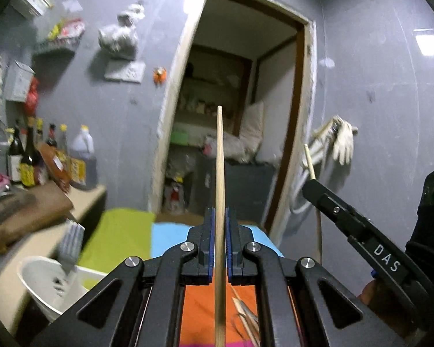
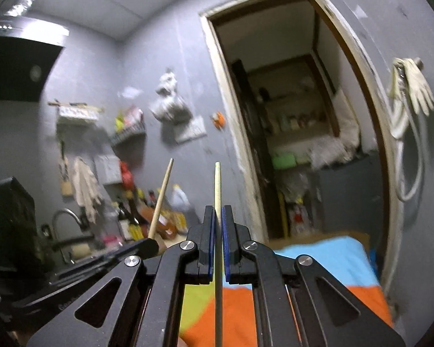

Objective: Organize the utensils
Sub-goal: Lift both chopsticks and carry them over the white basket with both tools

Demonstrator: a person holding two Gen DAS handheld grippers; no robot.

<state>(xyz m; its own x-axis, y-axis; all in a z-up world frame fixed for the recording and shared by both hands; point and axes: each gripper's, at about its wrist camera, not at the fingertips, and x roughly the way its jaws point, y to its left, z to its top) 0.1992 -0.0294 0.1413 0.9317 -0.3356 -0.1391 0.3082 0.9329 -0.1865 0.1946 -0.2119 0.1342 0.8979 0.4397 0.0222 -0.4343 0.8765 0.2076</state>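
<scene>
Both grippers were raised above the table [image 1: 121, 231], which was covered with a cloth in green, blue and orange patches. The left gripper [image 1: 220, 231] had its fingers [image 1: 209, 237] closed almost fully on a long wooden chopstick [image 1: 220, 173], which stood nearly upright and reached far past the fingertips. The right gripper [image 2: 218, 231] held a second chopstick [image 2: 217, 190] in the same manner, fingers pressed tight on it, with its tip pointing up toward the doorway.

A white utensil holder [image 1: 43, 283] stood low on the left side, near the edge of the green patch, and it looked like the likely place for the chopsticks. More wooden sticks [image 1: 246, 312] lay on the orange patch under the left gripper.

The danger I saw was in the grip itself. Each chopstick was thin, round and smooth, and it was pinched at one narrow place only, with a long part free above. I judged that a fast turn toward the holder could let a stick rotate between the pads or slide down. The two grippers were also near each other, so the long free ends could knock together if both moved at once. When lowering, a tilted stick could strike the holder's rim and be pushed out of the fingers, or tip the light holder over.
</scene>
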